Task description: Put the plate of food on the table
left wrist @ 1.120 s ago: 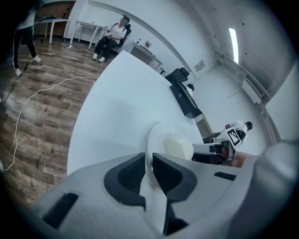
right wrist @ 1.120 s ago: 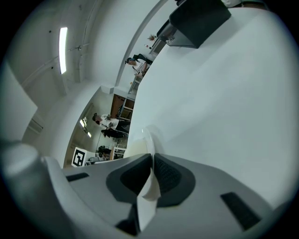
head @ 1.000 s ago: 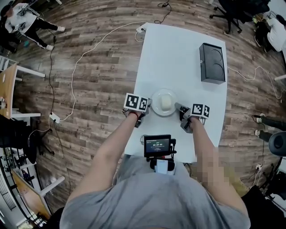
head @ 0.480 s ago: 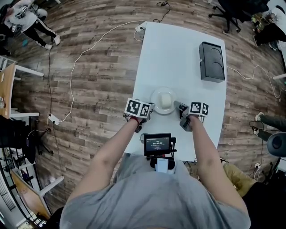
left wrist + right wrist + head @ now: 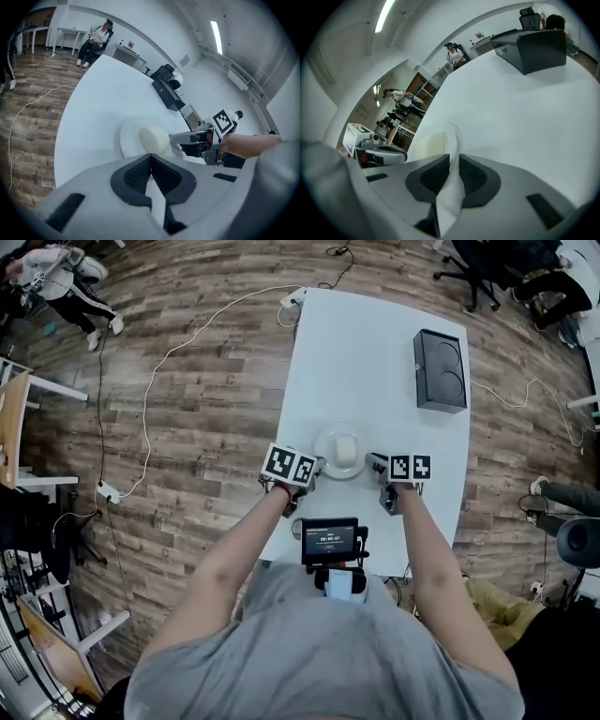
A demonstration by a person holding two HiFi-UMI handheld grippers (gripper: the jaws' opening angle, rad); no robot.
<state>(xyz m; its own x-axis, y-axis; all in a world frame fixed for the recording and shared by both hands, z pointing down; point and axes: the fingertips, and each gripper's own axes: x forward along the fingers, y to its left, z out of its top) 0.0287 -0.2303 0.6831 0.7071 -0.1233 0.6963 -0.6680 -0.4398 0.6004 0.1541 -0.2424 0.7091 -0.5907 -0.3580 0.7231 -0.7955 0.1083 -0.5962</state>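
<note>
A white plate (image 5: 328,440) with a pale bun (image 5: 344,450) on it is over the near part of the white table (image 5: 375,343). My left gripper (image 5: 317,465) is shut on the plate's left rim, and my right gripper (image 5: 372,461) is shut on its right rim. In the left gripper view the plate (image 5: 129,138) and bun (image 5: 153,139) lie just past the shut left gripper (image 5: 151,157), with the right gripper (image 5: 187,137) opposite. In the right gripper view the plate's rim (image 5: 453,136) stands edge-on between the jaws of the right gripper (image 5: 452,157). Whether the plate touches the table cannot be told.
A black box (image 5: 441,371) sits at the table's far right. A small screen device (image 5: 330,542) hangs at the person's chest. White cables (image 5: 169,357) run over the wooden floor on the left. People and office chairs are far off around the room.
The left gripper has shifted slightly right, closer in on the plate's rim. The plate and right gripper have barely moved.
</note>
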